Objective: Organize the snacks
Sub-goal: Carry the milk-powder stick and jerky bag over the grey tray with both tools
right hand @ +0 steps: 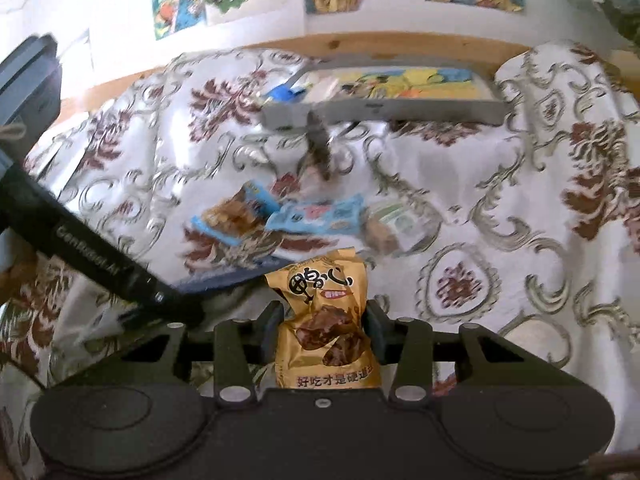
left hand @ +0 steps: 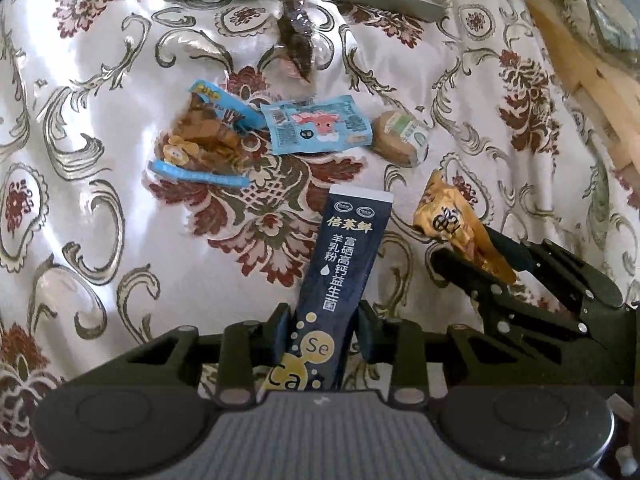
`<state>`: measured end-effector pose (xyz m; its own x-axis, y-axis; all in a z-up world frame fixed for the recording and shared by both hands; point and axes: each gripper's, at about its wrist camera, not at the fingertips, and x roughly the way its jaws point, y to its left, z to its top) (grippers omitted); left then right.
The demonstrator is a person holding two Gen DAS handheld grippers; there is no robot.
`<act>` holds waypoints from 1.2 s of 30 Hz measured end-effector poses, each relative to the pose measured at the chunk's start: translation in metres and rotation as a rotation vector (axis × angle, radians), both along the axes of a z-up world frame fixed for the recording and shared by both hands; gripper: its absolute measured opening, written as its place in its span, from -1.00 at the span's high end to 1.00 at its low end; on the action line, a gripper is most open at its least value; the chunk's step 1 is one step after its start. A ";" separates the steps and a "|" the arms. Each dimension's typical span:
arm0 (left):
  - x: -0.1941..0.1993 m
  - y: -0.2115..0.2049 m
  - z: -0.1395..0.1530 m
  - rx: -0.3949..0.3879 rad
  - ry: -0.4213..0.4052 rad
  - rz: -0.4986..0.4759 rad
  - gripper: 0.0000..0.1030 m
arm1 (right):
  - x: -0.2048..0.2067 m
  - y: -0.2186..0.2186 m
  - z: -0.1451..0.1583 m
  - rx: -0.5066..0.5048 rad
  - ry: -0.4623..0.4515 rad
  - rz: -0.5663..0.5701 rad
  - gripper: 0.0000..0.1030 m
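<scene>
**Both grippers loaded above the snack pile**

Left gripper (left hand: 322,322): clamped on a dark-blue stick sachet (left hand: 344,264), jaws narrowed to the sachet's width, pads pressing on both of its long edges. Sachet upright between the fingers, white top edge pointing away from the camera, yellow circles marked "Se" and "Ca" at the lower end.

Right gripper (right hand: 324,326): clamped on a golden snack packet (right hand: 326,320), jaws partly closed, pads against both sides of the crumpled foil. Packet upright, top end twisted. Seen also in the left wrist view, at the right, just beside the sachet: same gripper (left hand: 476,260) with the golden packet (left hand: 452,224) sticking out between black fingers.

Remaining on the floral tablecloth (left hand: 100,120), beyond both grippers:
- blue-edged packet with brown contents (left hand: 212,136), touching or overlapping the next item;
- flat blue packet with a pink cartoon figure (left hand: 316,124);
- round brown cake in clear wrap (left hand: 400,138), just beside the flat blue packet;
- dark item in clear wrap (left hand: 296,40), farther back, near the tray.

Grey tray (right hand: 400,110) at the far edge of the cloth, colourful packets inside; contents blurred, individual items not identifiable.
</scene>
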<state>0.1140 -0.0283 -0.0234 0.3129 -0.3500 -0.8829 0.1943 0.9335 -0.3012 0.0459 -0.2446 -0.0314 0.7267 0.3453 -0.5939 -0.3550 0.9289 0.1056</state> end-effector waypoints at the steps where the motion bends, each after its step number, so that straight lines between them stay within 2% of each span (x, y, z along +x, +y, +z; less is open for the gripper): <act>1: 0.000 0.001 0.001 -0.006 -0.002 0.004 0.29 | 0.001 -0.001 0.002 0.004 -0.004 -0.006 0.12; 9: 0.005 0.008 0.018 -0.063 -0.052 0.046 0.29 | 0.006 -0.013 0.016 0.040 -0.036 -0.046 0.12; 15: 0.024 0.015 0.046 -0.129 -0.192 0.105 0.29 | 0.019 -0.019 0.029 0.058 -0.060 -0.063 0.12; 22: 0.078 0.006 0.085 -0.091 -0.319 0.138 0.28 | 0.057 -0.022 0.061 0.040 -0.123 -0.018 0.12; 30: 0.153 -0.004 0.110 -0.042 -0.432 0.223 0.28 | 0.123 -0.023 0.098 0.025 -0.181 -0.005 0.12; 32: 0.174 -0.003 0.113 -0.045 -0.440 0.245 0.28 | 0.144 -0.022 0.105 0.021 -0.191 -0.016 0.12; 36: 0.218 -0.004 0.111 -0.076 -0.401 0.238 0.27 | 0.193 -0.018 0.116 0.019 -0.185 -0.063 0.12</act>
<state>0.3324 -0.0319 0.0877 0.7031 -0.2865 -0.6509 0.0926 0.9443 -0.3157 0.2384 -0.2630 0.0848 0.8434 0.3058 -0.4418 -0.3114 0.9483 0.0618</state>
